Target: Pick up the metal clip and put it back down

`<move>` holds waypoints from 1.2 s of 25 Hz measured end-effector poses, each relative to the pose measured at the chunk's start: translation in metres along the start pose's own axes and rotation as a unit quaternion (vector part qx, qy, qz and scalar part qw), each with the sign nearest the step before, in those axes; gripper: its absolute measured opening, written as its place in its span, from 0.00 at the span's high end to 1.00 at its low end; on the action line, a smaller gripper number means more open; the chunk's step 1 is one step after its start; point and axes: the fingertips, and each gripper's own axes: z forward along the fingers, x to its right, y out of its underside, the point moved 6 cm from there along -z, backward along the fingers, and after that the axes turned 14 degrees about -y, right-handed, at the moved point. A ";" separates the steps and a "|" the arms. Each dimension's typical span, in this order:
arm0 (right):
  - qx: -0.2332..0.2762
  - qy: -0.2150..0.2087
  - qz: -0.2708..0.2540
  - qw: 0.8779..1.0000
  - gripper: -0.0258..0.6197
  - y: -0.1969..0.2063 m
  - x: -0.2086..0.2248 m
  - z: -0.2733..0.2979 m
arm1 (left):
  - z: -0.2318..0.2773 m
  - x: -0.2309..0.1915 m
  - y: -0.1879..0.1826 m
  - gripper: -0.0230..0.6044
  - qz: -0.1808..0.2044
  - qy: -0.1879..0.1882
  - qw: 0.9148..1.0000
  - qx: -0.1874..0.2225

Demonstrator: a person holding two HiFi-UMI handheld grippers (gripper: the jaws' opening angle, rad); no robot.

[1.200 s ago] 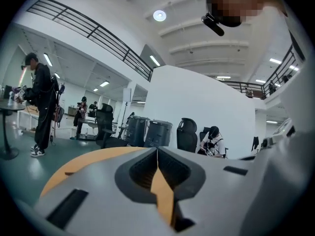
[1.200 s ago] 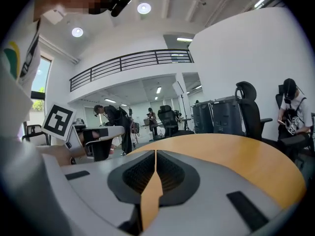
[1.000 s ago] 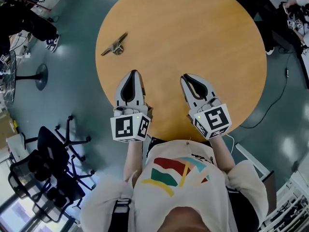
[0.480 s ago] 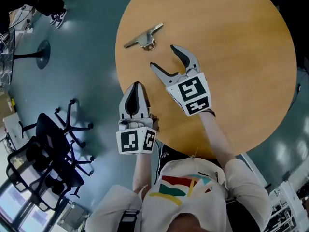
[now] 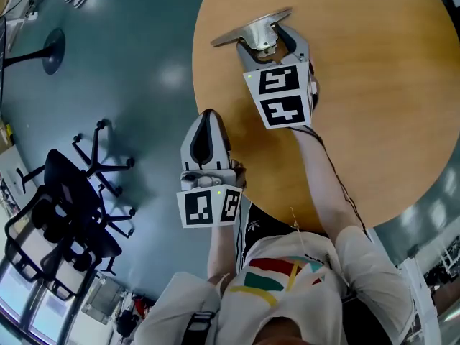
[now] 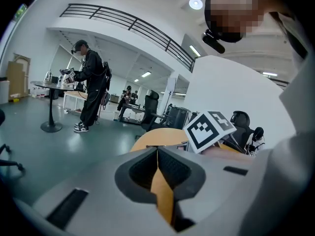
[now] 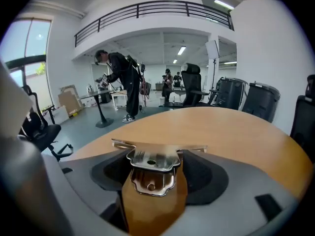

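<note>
Metal clip (image 5: 253,29) lies on the round wooden table (image 5: 359,106), close to its left rim in the head view. The right claw (image 5: 269,40) is set around the clip. That claw's jaws have just been opening and stand wide apart, with the clip between them and the pads not pressing on it. Only the right gripper view gives the detail. There the clip (image 7: 151,162) rests flat on the wood, its thin winged handles spread sideways across the jaw tips. A shiny scalloped body with a small hole sits toward the camera.

From above, the left claw (image 5: 207,117) sits at the table's near left edge, well apart from the clip. Its jaws are together and it holds nothing. The left gripper view confirms this: the two pads meet along one seam. Beyond them it shows the right claw's marker cube (image 6: 210,130), but no clear sight of the clip.

An office chair (image 5: 72,214) stands on the floor left of the table. A person in black (image 7: 120,77) stands at a far table, seen only in the gripper views.
</note>
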 end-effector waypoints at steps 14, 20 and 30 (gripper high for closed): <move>0.035 -0.008 0.001 0.999 0.50 -0.019 -0.008 -0.010 | 0.001 -0.003 -0.014 0.89 -0.006 0.003 1.000 0.026; 0.159 0.024 0.009 0.987 0.49 -0.052 -0.021 -0.146 | -0.028 0.044 -0.070 0.89 0.026 0.067 0.995 0.075; 0.247 0.138 0.010 0.959 0.49 -0.010 0.026 -0.473 | -0.140 0.294 -0.118 0.89 0.064 0.260 0.957 0.114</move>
